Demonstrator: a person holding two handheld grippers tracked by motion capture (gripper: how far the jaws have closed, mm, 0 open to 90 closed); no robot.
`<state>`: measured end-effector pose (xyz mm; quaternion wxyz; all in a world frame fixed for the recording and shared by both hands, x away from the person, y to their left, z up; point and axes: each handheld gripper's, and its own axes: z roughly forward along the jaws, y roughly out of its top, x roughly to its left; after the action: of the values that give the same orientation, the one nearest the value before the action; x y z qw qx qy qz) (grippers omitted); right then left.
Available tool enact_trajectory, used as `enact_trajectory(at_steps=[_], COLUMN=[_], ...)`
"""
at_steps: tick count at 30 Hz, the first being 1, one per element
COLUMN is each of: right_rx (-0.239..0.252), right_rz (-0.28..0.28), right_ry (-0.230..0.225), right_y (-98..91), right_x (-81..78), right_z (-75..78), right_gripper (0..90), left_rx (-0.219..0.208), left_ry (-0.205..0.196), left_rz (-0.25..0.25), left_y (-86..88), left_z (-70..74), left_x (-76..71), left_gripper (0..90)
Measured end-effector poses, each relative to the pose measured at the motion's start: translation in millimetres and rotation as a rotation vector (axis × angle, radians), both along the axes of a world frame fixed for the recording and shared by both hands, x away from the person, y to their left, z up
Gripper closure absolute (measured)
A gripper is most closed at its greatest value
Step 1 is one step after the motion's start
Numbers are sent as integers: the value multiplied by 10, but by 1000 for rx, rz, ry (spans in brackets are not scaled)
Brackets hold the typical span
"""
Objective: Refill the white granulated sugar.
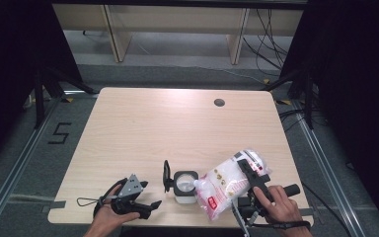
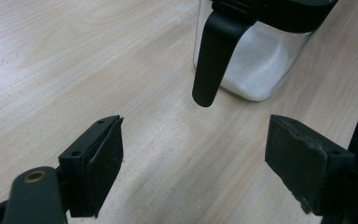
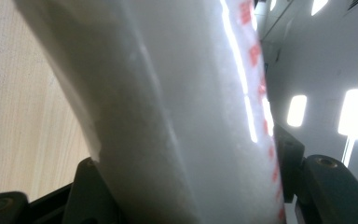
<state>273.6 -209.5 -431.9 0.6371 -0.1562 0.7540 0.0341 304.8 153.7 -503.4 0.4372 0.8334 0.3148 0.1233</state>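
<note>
The right gripper (image 1: pixel 250 183) is clamped on the bag (image 1: pixel 229 185), jaws pressing its two flat sides; the bag rises between them, tilted, its lower corner over the open jar (image 1: pixel 185 186) just ahead. The bag looks soft and full of white grains; it should sag and shift its weight as it empties, and the glossy film may slip; the likely best hold is mid-body across the flat faces, as it is held here, firm but not crushing. The left gripper (image 2: pixel 193 161) rests low with jaws apart and nothing between them; beyond its jaws hangs the jar's hinged lid (image 2: pixel 214 51), then the glass body with white grains at the bottom. The jar appears rigid, heavy for its size and breakable; a hold on its square sides seems safest. The table (image 1: pixel 177 123) extends beyond.
</note>
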Motion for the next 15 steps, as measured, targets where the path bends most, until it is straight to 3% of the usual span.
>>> enact_trajectory(at_steps=[1, 2, 3, 4, 6, 7, 8, 9, 10, 11, 12, 13, 15], right_rx=[-8, -14, 14, -4, 10, 9, -23, -7, 22, 7, 3, 4, 5], right_rz=[18, -7, -8, 4, -3, -15, -21, -24, 7, -22, -12, -14, -14], right_ry=[-4, 12, 18, 12, 5, 17, 27, 33, 6, 19, 15, 17, 15], right_y=[10, 10, 1, 7, 5, 7, 19, 13, 6, 11, 13, 12, 13], right_x=[12, -3, -2, 3, -1, -8, -14, -15, 0, -19, -13, -15, -14], right_z=[14, 29, 11, 22, -1, 4, 38, 25, -1, 13, 16, 16, 12], right_gripper=[447, 447, 447, 447, 447, 447, 447, 447, 447, 447, 447, 447, 447], left_rx=[-4, -9, 1, 1, -7, -2, 2, -4, -7, -7, 10, -12, 3], left_ry=[1, 3, 0, 0, 1, 1, 0, 1, 1, 0, 0, 5, -14], left_rz=[0, 1, -1, 0, -1, -4, -2, 1, 1, -1, -10, 3, -14], left_y=[-2, -5, 0, 0, -5, -1, 1, -3, -5, -4, 7, -8, 2], left_z=[-2, -2, 0, 1, -2, 0, 0, 0, -1, -3, 3, -4, 1], left_x=[0, -3, 0, -1, -2, -1, 0, -3, -3, -1, 2, -6, 8], left_gripper=[188, 188, 188, 188, 188, 188, 188, 188, 188, 188, 188, 188, 188])
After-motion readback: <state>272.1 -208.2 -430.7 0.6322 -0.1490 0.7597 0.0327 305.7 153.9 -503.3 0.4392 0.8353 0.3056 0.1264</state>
